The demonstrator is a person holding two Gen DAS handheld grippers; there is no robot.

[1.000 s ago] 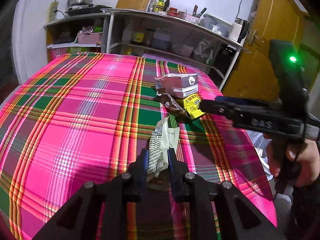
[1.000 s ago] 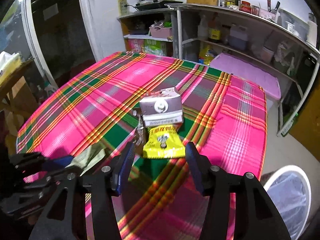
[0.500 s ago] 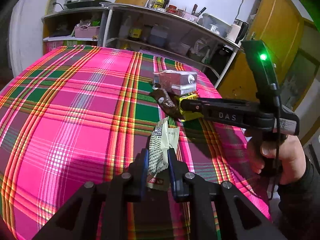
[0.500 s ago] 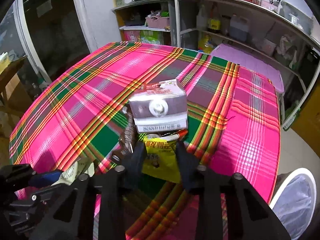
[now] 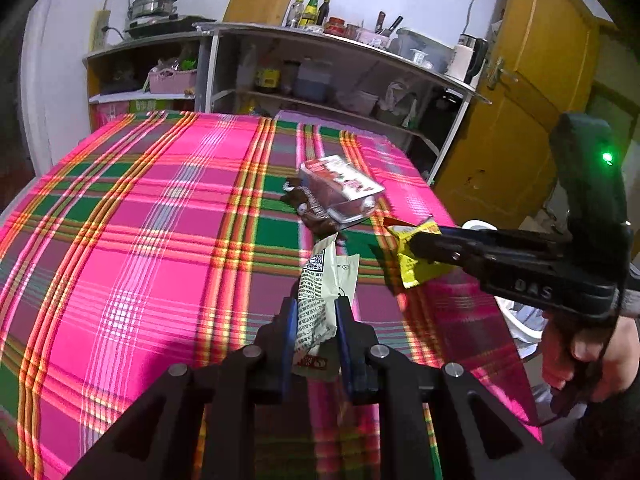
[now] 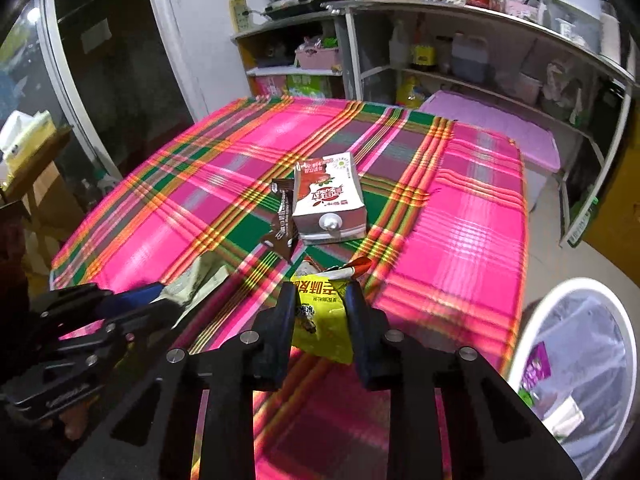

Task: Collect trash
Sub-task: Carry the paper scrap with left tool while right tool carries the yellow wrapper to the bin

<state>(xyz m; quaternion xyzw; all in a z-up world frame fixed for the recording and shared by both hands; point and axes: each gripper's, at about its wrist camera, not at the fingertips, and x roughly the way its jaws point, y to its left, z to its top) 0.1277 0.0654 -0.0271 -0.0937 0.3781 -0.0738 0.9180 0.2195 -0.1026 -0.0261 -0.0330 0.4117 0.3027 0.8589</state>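
Fingers of the left gripper [image 5: 316, 320] pinching a pale green wrapper [image 5: 326, 288] near its lower end, long axis running away from the fingers and leaning slightly right, free end ahead and clear of the tabletop [image 5: 160, 220]. Fingers of the right gripper [image 6: 318, 312] just closed in on a yellow snack packet [image 6: 320, 316] — now gripping it across its width, printed top edge pointing ahead of the fingers, lower part hanging below them, lifted off the cloth. Left on the tabletop ahead of the right fingers: a milk carton [image 6: 328, 200] lying flat, long axis running away from them, cap end nearest, with a brown wrapper [image 6: 282, 220] touching its left side. White lined bin [image 6: 576, 360] low and to the right of the right fingers, off the table edge. Likely risks — thin film slipping from either pinch during the carry, since only a narrow strip is held; packet catching the bin rim or landing outside it if let go too early; both grippers crowding each other over the bin.
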